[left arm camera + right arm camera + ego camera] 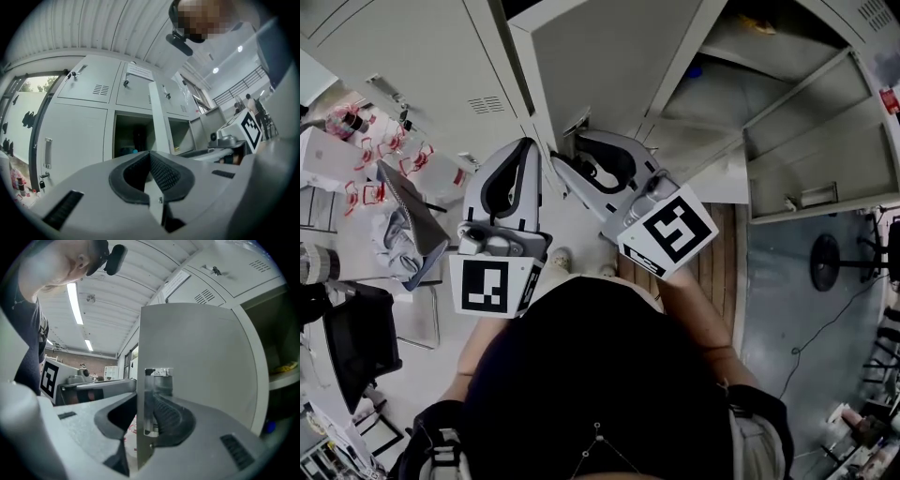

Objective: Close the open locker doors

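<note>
The open grey locker door point(609, 66) swings out from the bank of lockers toward me. My right gripper point(572, 155) holds its free edge by the metal latch plate point(158, 376). In the right gripper view the door point(197, 357) stands edge-on between the two pads of the right gripper point(145, 399), which is shut on it. My left gripper point(523, 150) hovers just left of that door, shut with nothing in it; its pads meet in the left gripper view point(150, 157). Beyond them are two open compartments point(133, 136), with the same door point(157, 117) between them.
More open compartments point(806, 103) and another swung-out door point(816, 187) lie to the right. A cluttered table point(356, 141) and a black chair point(361, 337) are on the left. A black round-based stand point(825, 262) is on the floor at right.
</note>
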